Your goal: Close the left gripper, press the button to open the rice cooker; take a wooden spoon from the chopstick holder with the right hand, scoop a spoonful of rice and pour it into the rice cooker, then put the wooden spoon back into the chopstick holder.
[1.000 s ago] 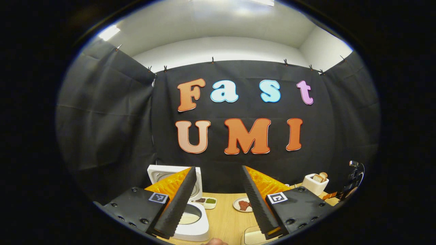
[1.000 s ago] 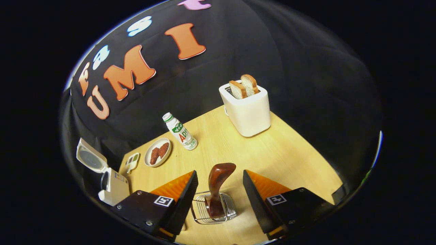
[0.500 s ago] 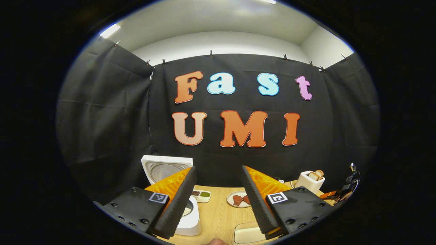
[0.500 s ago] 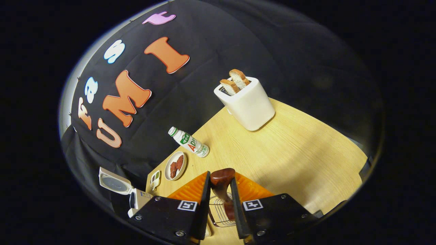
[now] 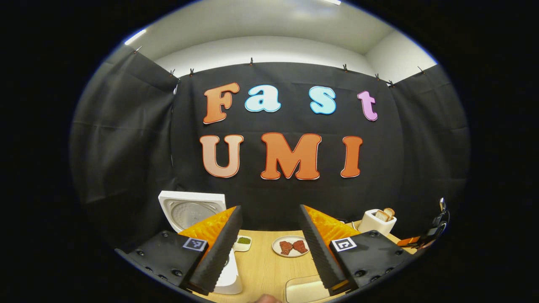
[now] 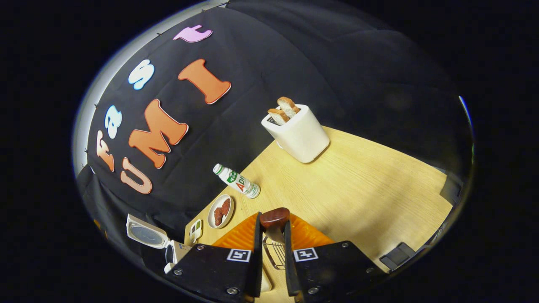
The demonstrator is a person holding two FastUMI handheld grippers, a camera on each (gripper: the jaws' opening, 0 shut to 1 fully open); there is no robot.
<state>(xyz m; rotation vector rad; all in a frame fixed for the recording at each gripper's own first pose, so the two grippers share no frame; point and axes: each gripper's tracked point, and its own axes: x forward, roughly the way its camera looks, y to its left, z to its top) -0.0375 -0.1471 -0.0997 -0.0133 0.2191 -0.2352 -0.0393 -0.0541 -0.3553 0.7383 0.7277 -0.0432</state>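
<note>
Right gripper [image 6: 271,235] clamped on the wooden spoon [image 6: 274,219], both fingers [image 6: 257,252] pressed against its handle, rounded dark end poking up between them. Directly beneath the spoon, the wire chopstick holder [image 6: 276,254], standing on the wooden table [image 6: 358,185]; whether the spoon's lower end sits inside it cannot be told. Beyond the holder, a small bottle [image 6: 238,184] upright, a plate of meat [image 6: 221,210] just beside it, and a little dish [image 6: 195,230] next along. Farther from the holder, toward the black cloth, a white toaster [image 6: 297,134] with two slices of bread sticking out. Well apart from the holder, at the table's far end, the rice cooker [image 6: 168,248] with lid raised. Left gripper [image 5: 269,248] held up, fingers [image 5: 219,248] wide apart, nothing between them. Just past its tips, the rice cooker [image 5: 198,214] with lid [image 5: 191,208] upright, plate of meat [image 5: 290,246] beside it, toaster [image 5: 377,221] well off.
</note>
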